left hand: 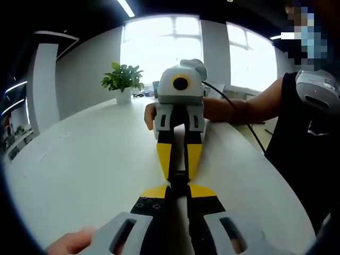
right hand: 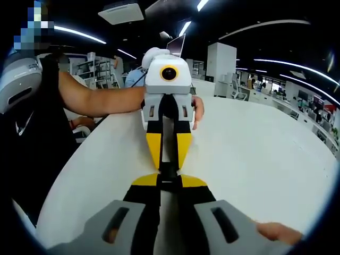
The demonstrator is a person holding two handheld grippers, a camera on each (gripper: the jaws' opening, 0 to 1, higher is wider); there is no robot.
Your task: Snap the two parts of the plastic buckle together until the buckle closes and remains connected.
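My two grippers meet tip to tip over the white table. A small black plastic buckle sits pinched where the yellow fingertips come together. My left gripper rises from the bottom of the left gripper view, shut on its end of the buckle. My right gripper faces it from above, also shut on the buckle. In the right gripper view the buckle shows as a dark piece between my right gripper and the left gripper. Whether the two halves are latched is hidden by the fingers.
A potted green plant stands at the table's far end before bright windows. The person in dark clothes stands at the table's edge, hands on the gripper handles. A black cable trails from the right gripper. Office desks and shelves lie beyond the table.
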